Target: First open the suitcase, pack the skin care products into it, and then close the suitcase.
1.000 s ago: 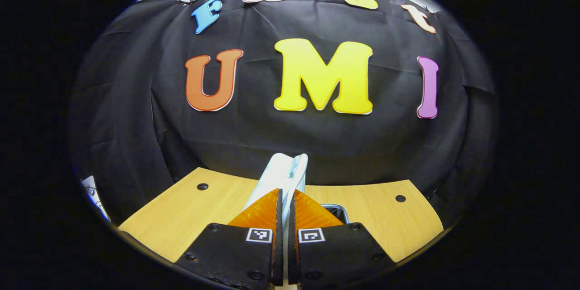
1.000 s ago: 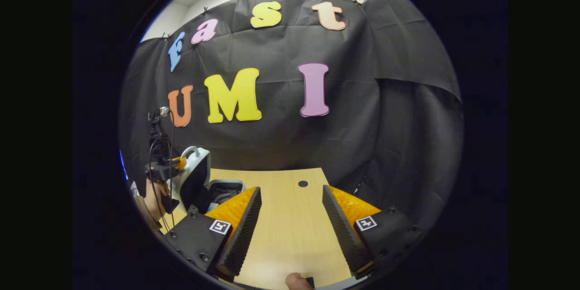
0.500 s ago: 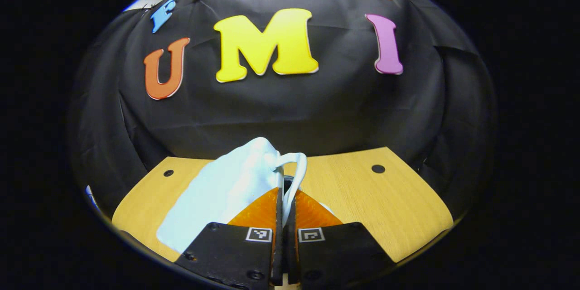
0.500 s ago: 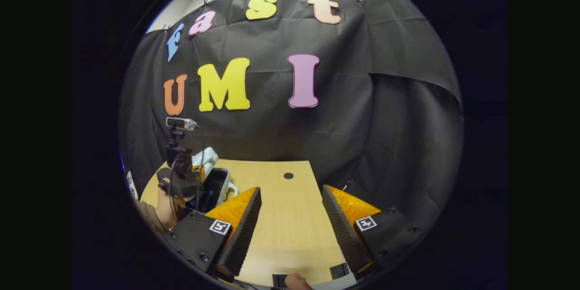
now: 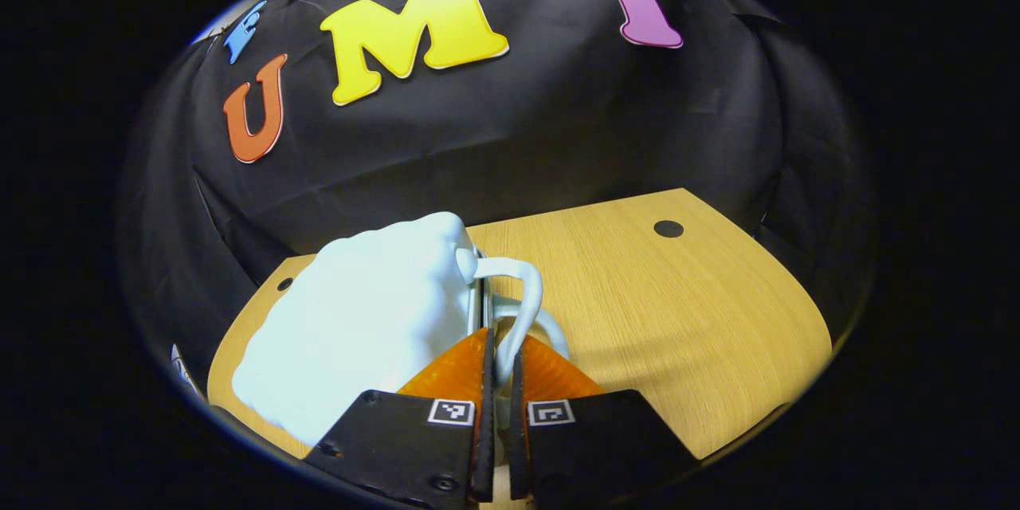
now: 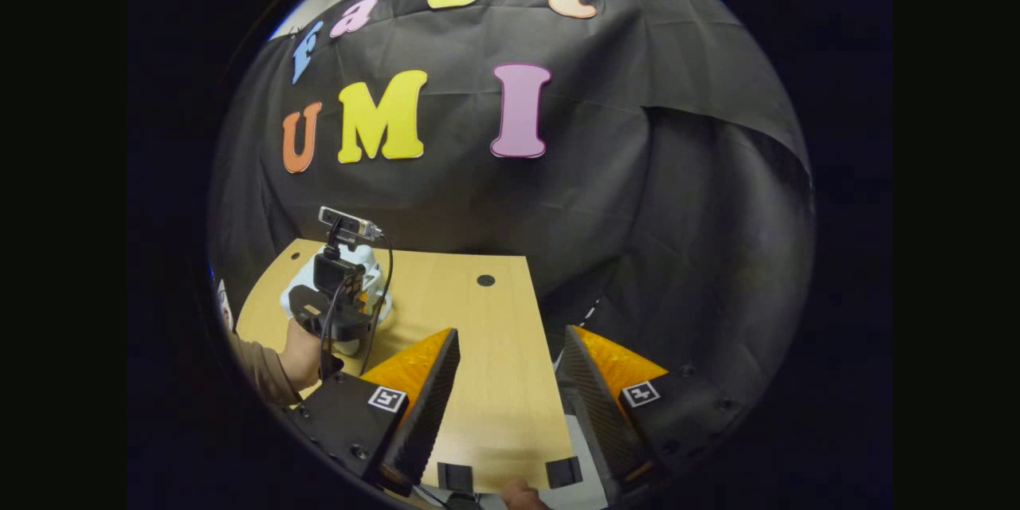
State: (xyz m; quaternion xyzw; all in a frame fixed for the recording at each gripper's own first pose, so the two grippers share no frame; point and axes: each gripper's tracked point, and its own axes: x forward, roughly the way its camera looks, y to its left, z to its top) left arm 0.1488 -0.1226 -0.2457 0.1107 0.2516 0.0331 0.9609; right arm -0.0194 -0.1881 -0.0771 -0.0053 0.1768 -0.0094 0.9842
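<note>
A pale blue hard-shell suitcase (image 5: 358, 319) lies on the wooden table (image 5: 677, 311) with its lid lowered onto the lower half. The lid hides what is inside, and I cannot tell whether the seam is fully shut. My left gripper (image 5: 498, 343) is shut on the lid's white loop handle (image 5: 522, 295). A second handle loop (image 5: 554, 328) sits just beneath it. In the right gripper view the suitcase (image 6: 296, 287) is at the table's far left, with the left gripper (image 6: 339, 303) and a hand (image 6: 299, 355) over it. My right gripper (image 6: 506, 343) is open and holds nothing, above the table's near right part.
The table (image 6: 478, 382) has small dark holes (image 5: 668, 228) near its back corners. Black cloth walls close in behind and to the right. Two dark clips (image 6: 454, 478) sit on the table's front edge, with a fingertip (image 6: 522, 490) below them.
The lid has swung down from upright to flat on the suitcase, with my left gripper still shut on its handle. My right gripper has drawn back towards the table's front edge, still open.
</note>
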